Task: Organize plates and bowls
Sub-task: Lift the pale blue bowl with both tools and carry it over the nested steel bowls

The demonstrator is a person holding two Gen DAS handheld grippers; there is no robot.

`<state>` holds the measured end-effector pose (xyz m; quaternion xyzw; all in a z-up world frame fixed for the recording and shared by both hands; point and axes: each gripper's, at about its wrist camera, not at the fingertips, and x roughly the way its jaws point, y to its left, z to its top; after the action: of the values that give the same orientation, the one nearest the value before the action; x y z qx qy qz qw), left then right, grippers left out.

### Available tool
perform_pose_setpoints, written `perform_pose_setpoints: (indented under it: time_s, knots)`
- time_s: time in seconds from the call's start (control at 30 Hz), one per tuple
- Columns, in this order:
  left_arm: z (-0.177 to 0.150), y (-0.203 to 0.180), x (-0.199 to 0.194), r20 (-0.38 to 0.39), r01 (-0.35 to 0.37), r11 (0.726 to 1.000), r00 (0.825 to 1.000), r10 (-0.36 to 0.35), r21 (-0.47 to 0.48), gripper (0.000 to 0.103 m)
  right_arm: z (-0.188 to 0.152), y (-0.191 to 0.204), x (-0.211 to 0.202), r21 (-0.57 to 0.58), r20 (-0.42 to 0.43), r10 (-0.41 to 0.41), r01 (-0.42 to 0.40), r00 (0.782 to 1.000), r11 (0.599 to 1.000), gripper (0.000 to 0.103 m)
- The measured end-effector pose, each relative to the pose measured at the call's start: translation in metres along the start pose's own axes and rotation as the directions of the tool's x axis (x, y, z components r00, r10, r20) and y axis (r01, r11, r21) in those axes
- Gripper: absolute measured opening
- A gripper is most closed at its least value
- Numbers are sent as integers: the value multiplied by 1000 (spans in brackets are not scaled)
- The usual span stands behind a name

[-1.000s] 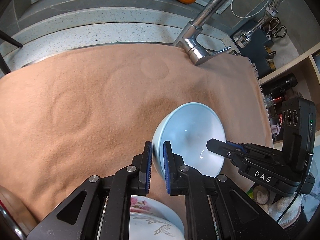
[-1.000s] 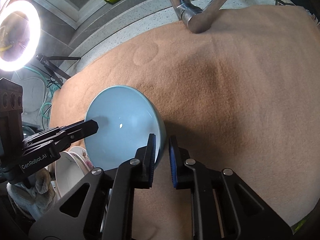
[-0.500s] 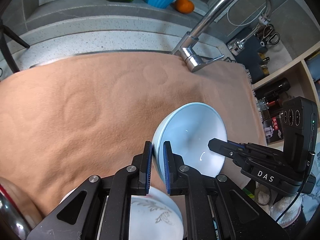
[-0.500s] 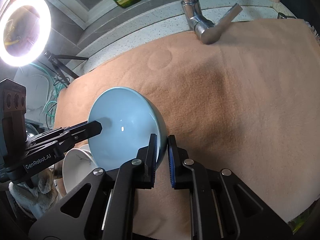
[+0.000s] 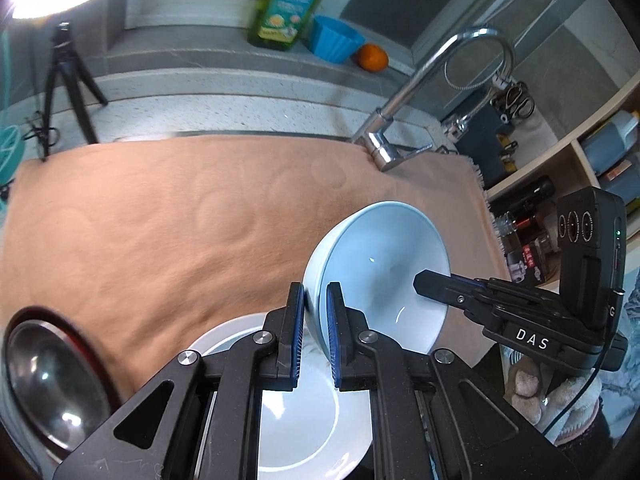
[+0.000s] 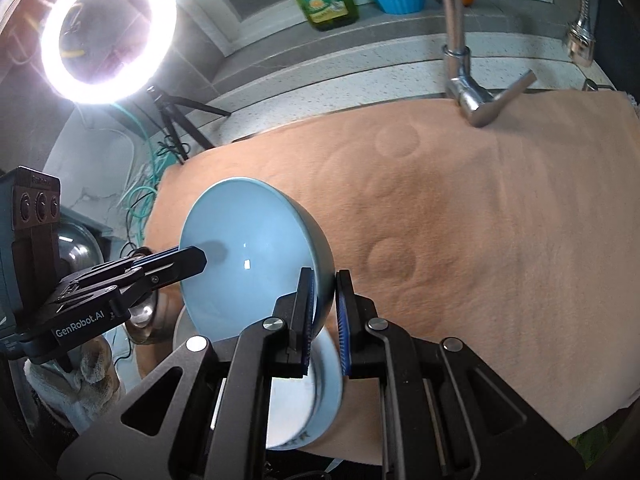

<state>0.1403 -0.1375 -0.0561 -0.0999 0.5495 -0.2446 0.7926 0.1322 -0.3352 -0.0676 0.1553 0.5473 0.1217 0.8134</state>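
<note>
A light blue bowl [image 5: 384, 264] is held in the air above the tan cloth [image 5: 180, 232], gripped on opposite rims by both grippers. My left gripper [image 5: 313, 316] is shut on its left rim. My right gripper [image 6: 323, 300] is shut on the other rim of the bowl [image 6: 244, 256]. Each gripper shows in the other's view. A white plate [image 5: 296, 408] lies below the bowl near the cloth's front edge; it also shows in the right wrist view [image 6: 296, 392]. A steel bowl [image 5: 48, 376] sits left of the plate.
A chrome faucet [image 5: 404, 120] stands at the back of the cloth. A green bottle [image 5: 292, 0], a blue cup [image 5: 334, 42] and an orange [image 5: 372, 58] sit on the back ledge. A ring light [image 6: 108, 28] on a tripod is at the left. Shelves [image 5: 580, 168] stand at the right.
Both grippers have lifted the blue bowl up and back toward the front edge. The white plate and steel bowl have come into view beneath.
</note>
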Motion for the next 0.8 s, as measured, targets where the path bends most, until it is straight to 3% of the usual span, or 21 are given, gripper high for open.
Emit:
perform_pose_setpoints:
  time_s: [0.4,0.8]
  knots:
    - [-30,61,-62,61,-15,996,998,20,-88,9,-9,87,10,-116,-25,80,-82,996,990,12]
    - [-58,124,-101,78,-87,978,992,104,-191,9,-12,171,49,-228,-94,116,-135,989,964,13]
